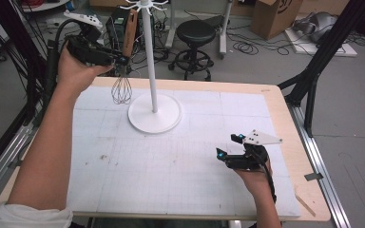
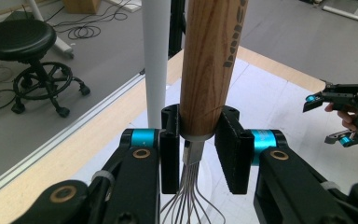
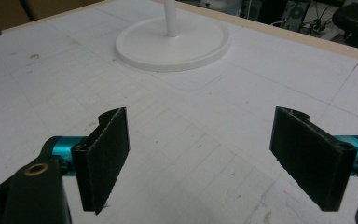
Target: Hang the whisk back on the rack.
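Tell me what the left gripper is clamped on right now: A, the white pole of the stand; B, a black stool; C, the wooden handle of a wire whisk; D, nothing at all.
C: in the left gripper view the left gripper pinches the lower end of the whisk by its wooden handle, wires hanging below, with the white stand beside it, untouched.
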Demonstrator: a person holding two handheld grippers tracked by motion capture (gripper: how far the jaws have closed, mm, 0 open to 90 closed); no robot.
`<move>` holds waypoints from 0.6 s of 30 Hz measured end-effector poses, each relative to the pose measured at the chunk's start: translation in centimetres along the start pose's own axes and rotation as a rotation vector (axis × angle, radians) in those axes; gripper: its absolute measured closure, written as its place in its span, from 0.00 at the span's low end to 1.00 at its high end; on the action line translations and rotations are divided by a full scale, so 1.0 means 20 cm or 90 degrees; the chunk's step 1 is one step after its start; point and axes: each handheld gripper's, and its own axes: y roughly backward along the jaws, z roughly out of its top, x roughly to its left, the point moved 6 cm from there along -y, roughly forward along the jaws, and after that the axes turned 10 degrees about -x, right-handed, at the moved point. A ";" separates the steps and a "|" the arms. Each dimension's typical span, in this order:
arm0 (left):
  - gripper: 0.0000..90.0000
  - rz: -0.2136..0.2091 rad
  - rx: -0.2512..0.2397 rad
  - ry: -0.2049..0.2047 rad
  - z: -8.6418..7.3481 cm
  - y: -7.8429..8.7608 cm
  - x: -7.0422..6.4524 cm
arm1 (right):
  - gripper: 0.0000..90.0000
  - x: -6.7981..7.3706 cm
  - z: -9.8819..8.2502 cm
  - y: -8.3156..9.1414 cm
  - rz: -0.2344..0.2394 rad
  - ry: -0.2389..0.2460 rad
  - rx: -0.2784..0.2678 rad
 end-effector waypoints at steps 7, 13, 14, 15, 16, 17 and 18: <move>0.57 0.021 -0.002 -0.008 -0.01 0.01 0.00 | 0.21 0.00 0.00 0.00 0.002 -0.003 0.001; 0.44 0.013 -0.003 -0.019 -0.07 0.04 -0.05 | 0.21 0.01 0.00 -0.01 0.004 0.001 0.003; 0.43 0.012 0.000 -0.022 -0.09 0.04 -0.06 | 0.21 0.01 0.00 -0.01 0.004 0.002 0.002; 0.41 0.008 0.002 -0.026 -0.10 0.04 -0.07 | 0.21 0.01 0.00 -0.01 0.005 0.004 0.002; 0.40 0.002 0.000 -0.026 -0.11 0.04 -0.08 | 0.21 0.01 0.00 -0.01 0.008 0.005 0.002; 0.39 -0.003 0.001 -0.028 -0.12 0.04 -0.10 | 0.21 0.01 0.00 -0.01 0.007 0.004 0.003; 0.38 -0.007 0.002 -0.031 -0.13 0.04 -0.10 | 0.21 0.01 0.00 -0.01 0.007 0.006 0.004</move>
